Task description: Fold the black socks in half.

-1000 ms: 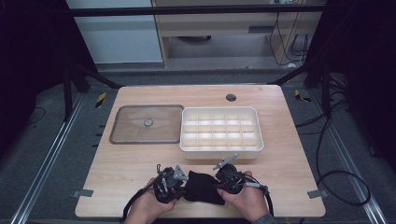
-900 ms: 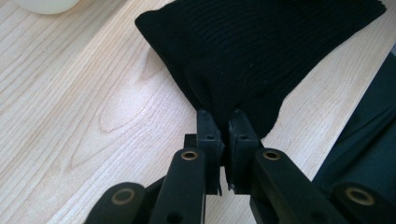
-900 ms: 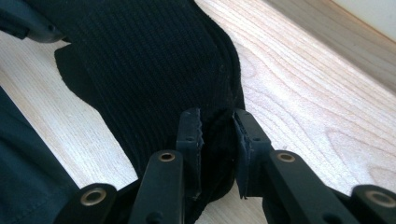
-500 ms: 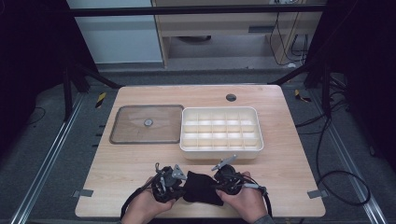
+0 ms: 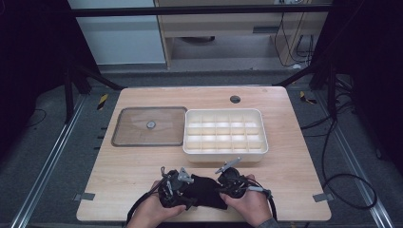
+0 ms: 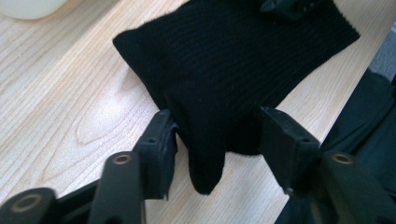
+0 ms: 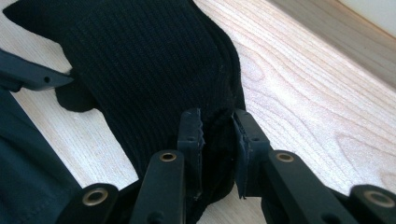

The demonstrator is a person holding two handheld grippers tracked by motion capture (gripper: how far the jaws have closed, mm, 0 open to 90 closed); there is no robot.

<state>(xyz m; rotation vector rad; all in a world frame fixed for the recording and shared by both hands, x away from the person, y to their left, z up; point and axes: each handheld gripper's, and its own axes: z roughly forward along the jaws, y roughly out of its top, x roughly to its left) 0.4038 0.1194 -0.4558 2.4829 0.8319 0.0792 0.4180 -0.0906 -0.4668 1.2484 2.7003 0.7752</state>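
A black knitted sock [image 5: 204, 190] lies on the wooden table [image 5: 285, 166] near its front edge, between the person's two hands. My left gripper [image 6: 217, 135] sits at the sock's left end [image 6: 224, 84]. Its jaws have just been opening and now stand apart on either side of a fold of fabric, no longer squeezing it. From the other end, my right gripper [image 7: 217, 126] is shut on the sock's bunched edge [image 7: 154, 70]. In the high view the left gripper [image 5: 187, 189] and the right gripper [image 5: 219, 186] face each other across the sock.
A white tray with many compartments [image 5: 223, 112] stands behind the hands at centre right. A flat brown lid with a small knob [image 5: 149, 126] lies to its left. A dark round hole [image 5: 235, 99] marks the table's far side. Cables trail from both grippers.
Both hands and the sock keep their places near the front edge. From the high view I can make out no clear difference.
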